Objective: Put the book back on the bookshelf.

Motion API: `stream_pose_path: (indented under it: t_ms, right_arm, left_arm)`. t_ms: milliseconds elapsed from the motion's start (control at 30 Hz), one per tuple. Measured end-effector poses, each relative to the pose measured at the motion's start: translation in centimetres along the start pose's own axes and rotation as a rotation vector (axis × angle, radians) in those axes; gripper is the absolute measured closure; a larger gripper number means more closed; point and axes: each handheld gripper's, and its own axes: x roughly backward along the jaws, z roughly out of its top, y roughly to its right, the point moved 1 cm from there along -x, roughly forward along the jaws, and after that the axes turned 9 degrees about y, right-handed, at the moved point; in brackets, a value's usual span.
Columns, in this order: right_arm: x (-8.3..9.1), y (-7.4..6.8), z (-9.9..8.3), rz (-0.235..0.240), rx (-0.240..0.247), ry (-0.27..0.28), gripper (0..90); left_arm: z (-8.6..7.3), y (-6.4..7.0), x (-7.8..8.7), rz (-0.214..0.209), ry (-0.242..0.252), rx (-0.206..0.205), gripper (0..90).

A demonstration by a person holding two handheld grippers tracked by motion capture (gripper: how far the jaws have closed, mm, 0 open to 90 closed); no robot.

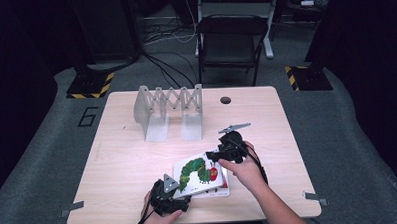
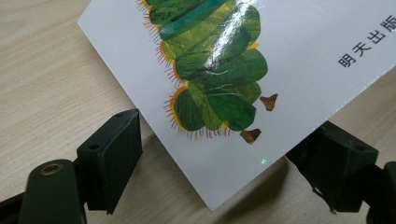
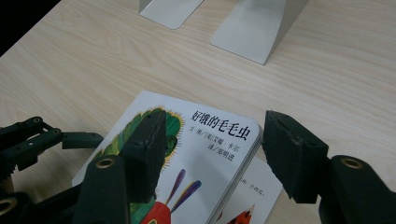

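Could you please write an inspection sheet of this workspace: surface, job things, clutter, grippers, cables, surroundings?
Surface: light wooden table, with a round hole near its far edge.
Job's things: caterpillar picture book lying on a second book, near the front edge; grey expanding book rack standing farther back.
Clutter: nothing seen.
Grippers: left gripper open, jaws either side of the caterpillar picture book's corner; right gripper open, jaws over its top edge.
Cables: black cable runs from the right gripper along the forearm; more lie on the floor behind.
Surroundings: black chair, grey floor, hazard-striped stand bases.

White book cover (image 1: 198, 174) with green caterpillar, apparently red-headed.
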Motion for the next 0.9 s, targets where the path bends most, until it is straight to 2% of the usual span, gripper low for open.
stream_pose_path:
  t_ms: [67, 200, 233, 367, 467, 700, 767, 833, 900]
  right_arm:
    - [0.0, 0.1, 0.1, 0.001, 0.022, 0.003, 40.1]
    - [-0.1, -0.2, 0.2, 0.008, 0.012, -0.012, 40.2]
    - [-0.1, -0.3, 0.2, 0.007, 0.004, -0.023, 40.3]
    - [-0.1, -0.3, 0.5, 0.006, 0.028, -0.033, 40.8]
    - [-0.2, -0.5, 0.7, -0.004, 0.017, -0.052, 40.7]
    - [-0.2, -0.5, 1.3, 0.003, 0.003, -0.147, 41.6]
    - [-0.1, -0.5, 1.5, 0.014, 0.011, -0.151, 42.1]
    - [-0.2, -0.5, 1.8, 0.017, 0.0, -0.171, 42.1]
    - [-0.4, -0.4, 1.8, 0.011, -0.006, -0.187, 42.1]
  left_arm:
    - [0.0, 0.1, 0.0, 0.005, 0.007, 0.001, 17.5]
    - [0.0, 0.3, 0.1, 0.017, 0.019, -0.023, 15.3]
    - [0.0, 0.3, 0.1, 0.017, 0.019, -0.022, 15.0]
    - [-0.1, 0.4, 0.1, 0.024, 0.033, -0.009, 15.1]
    - [-0.1, 0.5, 0.0, 0.035, 0.036, -0.008, 15.0]
    - [-0.2, 0.5, 0.0, 0.032, 0.043, -0.01, 15.1]
    - [-0.3, 0.6, 0.0, 0.036, 0.045, -0.015, 14.9]
    - [-0.4, 0.7, 0.0, 0.039, 0.059, -0.003, 14.9]
    - [-0.4, 0.6, 0.0, 0.042, 0.062, -0.009, 14.9]
